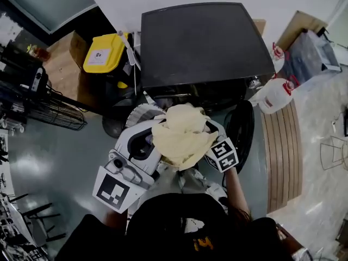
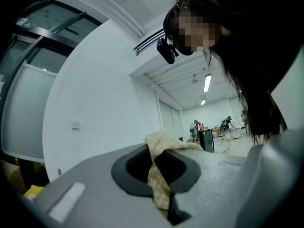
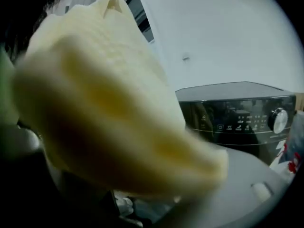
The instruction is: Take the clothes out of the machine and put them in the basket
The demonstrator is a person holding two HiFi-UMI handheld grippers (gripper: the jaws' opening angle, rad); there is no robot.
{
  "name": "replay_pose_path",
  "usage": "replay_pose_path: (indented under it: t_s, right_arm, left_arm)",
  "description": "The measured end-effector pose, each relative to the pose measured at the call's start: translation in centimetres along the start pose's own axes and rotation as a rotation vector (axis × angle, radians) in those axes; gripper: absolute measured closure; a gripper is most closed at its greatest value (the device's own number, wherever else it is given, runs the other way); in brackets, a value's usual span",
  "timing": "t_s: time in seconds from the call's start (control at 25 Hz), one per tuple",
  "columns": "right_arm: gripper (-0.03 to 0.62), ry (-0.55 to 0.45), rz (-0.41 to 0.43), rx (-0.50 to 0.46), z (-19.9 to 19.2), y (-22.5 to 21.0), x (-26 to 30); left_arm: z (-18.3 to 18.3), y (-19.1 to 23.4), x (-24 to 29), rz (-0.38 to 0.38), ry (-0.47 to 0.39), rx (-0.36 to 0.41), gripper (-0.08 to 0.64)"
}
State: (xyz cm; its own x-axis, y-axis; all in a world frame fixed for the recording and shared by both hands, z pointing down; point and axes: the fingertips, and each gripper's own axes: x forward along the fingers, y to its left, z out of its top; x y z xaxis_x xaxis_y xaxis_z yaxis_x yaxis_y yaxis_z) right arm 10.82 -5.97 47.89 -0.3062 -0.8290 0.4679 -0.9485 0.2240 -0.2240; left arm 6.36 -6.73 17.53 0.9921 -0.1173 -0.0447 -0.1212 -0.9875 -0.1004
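A pale yellow cloth (image 1: pixel 182 135) hangs bunched between both grippers, in front of the dark washing machine (image 1: pixel 201 42). My left gripper (image 1: pixel 145 145) is shut on it, and a strip of the cloth (image 2: pixel 159 184) shows pinched between the grey jaws. My right gripper (image 1: pixel 213 143) holds the other side. There the cloth (image 3: pixel 109 103) fills most of the right gripper view and hides the fingertips. The machine's round door (image 1: pixel 240 135) stands open to the right. A white ribbed basket (image 1: pixel 140 113) sits low in front of the machine, partly hidden by the cloth.
A yellow-lidded bin (image 1: pixel 103 53) stands left of the machine. A white jug (image 1: pixel 274 95) stands to its right, beside wooden slats (image 1: pixel 283 151). A fan grille (image 1: pixel 54 113) and chairs are at the far left. The machine's control panel (image 3: pixel 242 120) faces me.
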Motion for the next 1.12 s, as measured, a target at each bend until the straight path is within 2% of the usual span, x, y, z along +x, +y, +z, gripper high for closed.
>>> replay_pose_path:
  t_s: [0.08, 0.2, 0.28, 0.4, 0.52, 0.6, 0.76, 0.92, 1.12]
  right_arm:
    - [0.228, -0.059, 0.002, 0.038, 1.3, 0.3, 1.1]
    - [0.447, -0.121, 0.017, 0.081, 3.3, 0.8, 2.0]
    - [0.499, -0.119, 0.04, 0.077, 4.2, 1.6, 2.3]
    - [0.514, -0.106, 0.094, 0.078, 5.5, 3.4, 2.7]
    - [0.517, -0.12, 0.132, 0.079, 7.0, 5.3, 3.0]
    - [0.518, -0.151, 0.155, 0.092, 8.4, 6.5, 3.1]
    - [0.522, -0.26, 0.232, 0.153, 12.8, 8.9, 2.9]
    - [0.523, -0.355, 0.314, 0.169, 17.6, 12.2, 3.0]
    - [0.523, -0.397, 0.352, 0.122, 21.3, 16.2, 4.1]
  left_arm:
    - [1.1, -0.1, -1.2, 0.025, -0.004, 0.03, 0.552]
    - [1.2, 0.6, -3.5, 0.091, 0.034, 0.067, 0.552]
    - [1.2, 1.9, -5.2, 0.159, 0.046, 0.054, 0.552]
    - [1.5, 4.2, -8.3, 0.275, 0.06, 0.048, 0.552]
    - [1.3, 6.1, -12.0, 0.378, 0.102, 0.077, 0.552]
    - [0.8, 7.2, -14.5, 0.444, 0.156, 0.121, 0.552]
    - [-1.3, 9.1, -18.9, 0.547, 0.318, 0.215, 0.552]
    - [-4.3, 10.9, -22.0, 0.579, 0.432, 0.239, 0.552]
    - [-7.8, 13.0, -23.5, 0.542, 0.497, 0.24, 0.552]
